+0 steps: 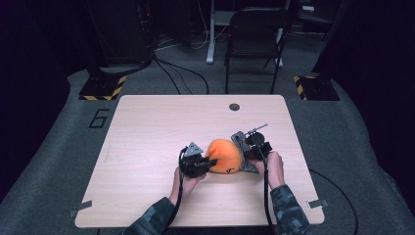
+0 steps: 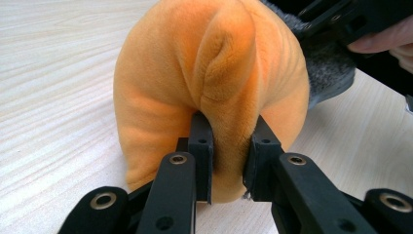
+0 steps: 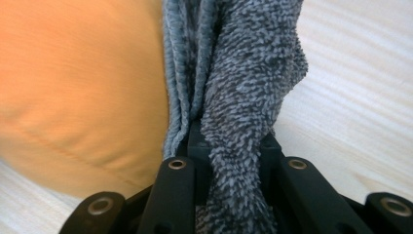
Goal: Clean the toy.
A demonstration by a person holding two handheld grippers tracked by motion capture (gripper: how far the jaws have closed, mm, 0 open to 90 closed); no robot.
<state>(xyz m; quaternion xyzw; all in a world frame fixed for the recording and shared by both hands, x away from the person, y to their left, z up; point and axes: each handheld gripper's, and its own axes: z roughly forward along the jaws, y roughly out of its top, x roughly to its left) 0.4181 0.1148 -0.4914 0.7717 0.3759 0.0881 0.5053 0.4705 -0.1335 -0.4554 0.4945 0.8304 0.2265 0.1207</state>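
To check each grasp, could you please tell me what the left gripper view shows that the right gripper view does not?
Left gripper view: the left hand-held gripper pinching a fold of the orange plush, with the other gripper and a fingertip at the top right.

Right gripper view: the right hand-held gripper clamped on the fuzzy grey cloth, beside a ribbed grey edge.

Both: orange plush, grey fabric and the pale wooden table.

Lab or studio: dark drapes, grey carpet, hazard-striped stand bases (image 1: 103,89), floor cables (image 1: 183,73), folding chair (image 1: 255,39) beyond surface (image 1: 147,127).
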